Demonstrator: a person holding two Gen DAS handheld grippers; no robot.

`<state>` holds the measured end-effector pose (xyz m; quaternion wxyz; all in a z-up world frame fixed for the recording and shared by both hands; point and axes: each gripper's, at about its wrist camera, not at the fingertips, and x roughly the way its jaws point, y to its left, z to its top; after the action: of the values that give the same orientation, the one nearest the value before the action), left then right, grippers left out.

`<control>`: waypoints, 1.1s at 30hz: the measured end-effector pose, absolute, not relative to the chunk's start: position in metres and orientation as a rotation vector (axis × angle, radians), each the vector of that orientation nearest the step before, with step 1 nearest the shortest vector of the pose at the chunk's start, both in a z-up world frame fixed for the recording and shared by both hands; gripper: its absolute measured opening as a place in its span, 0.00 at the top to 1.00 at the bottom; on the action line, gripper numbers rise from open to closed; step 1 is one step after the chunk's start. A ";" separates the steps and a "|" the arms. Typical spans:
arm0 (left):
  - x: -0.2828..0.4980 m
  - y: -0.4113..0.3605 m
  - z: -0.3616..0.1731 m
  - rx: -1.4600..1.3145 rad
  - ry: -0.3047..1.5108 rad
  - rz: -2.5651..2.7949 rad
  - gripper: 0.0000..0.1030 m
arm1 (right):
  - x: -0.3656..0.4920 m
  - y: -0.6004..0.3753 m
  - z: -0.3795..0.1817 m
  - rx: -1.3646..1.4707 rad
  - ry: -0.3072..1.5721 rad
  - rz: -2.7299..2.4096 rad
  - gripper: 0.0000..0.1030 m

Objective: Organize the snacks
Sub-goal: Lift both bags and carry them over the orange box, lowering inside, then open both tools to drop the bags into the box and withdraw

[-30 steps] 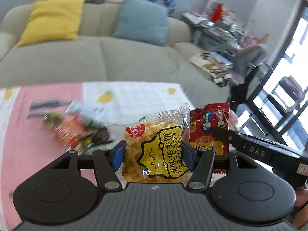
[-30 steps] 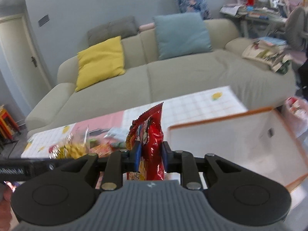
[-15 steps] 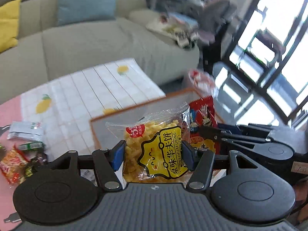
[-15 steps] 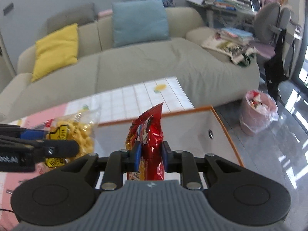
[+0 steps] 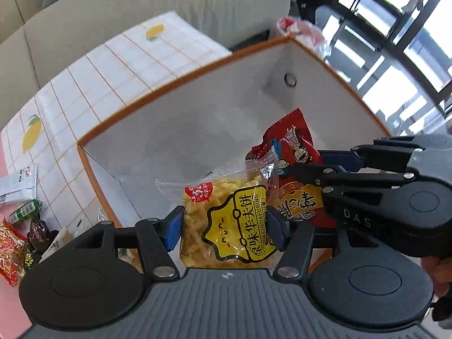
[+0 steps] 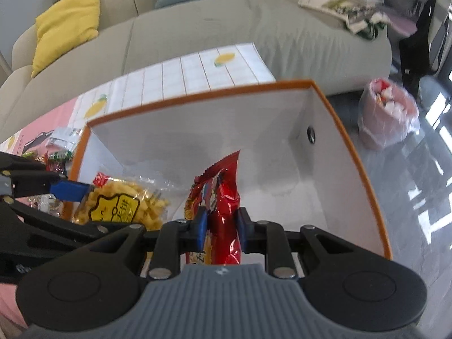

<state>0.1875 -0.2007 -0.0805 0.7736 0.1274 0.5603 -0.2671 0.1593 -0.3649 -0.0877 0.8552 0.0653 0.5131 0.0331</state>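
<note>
Two handheld grippers hang side by side over a white open-topped box with an orange rim, both angled steeply down into it. The left gripper has its blue pads clamped on the sides of a clear plastic packet of yellow snack pieces with a yellow label, its jaws standing wide around the packet's width. The right gripper is squeezed nearly closed on a glossy red foil snack packet, which stands upright on its narrow edge between the pads. The two packets sit just beside each other, the red one overlapping behind the yellow one in the left wrist view, and both hang inside the rim line near the box's near-left part. Most of the box's white floor lies bare toward the far wall and the right wall, which has a small round hole. Outside the left wall, loose small snack wrappers lie on a white gridded tablecloth with lemon prints, near the rim but apart from it. Beyond the far rim, tablecloth runs to a beige sofa
</note>
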 end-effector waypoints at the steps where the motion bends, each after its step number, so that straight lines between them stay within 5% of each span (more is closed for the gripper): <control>1: 0.188 -0.202 -0.083 0.287 1.225 -0.574 0.33 | 0.161 -0.366 -0.091 0.144 1.095 0.076 0.81; 26: 0.189 -0.206 -0.083 0.357 1.243 -0.500 0.19 | 0.173 -0.357 -0.115 0.052 1.236 0.031 0.79; 33: 0.180 -0.194 -0.060 0.302 1.208 -0.519 0.19 | 0.169 -0.347 -0.105 -0.048 1.212 -0.004 0.49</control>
<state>0.1802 -0.1944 -0.0603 0.7811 0.1396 0.5592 -0.2401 0.1695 -0.3473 -0.1055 0.8215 -0.0225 0.5697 -0.0017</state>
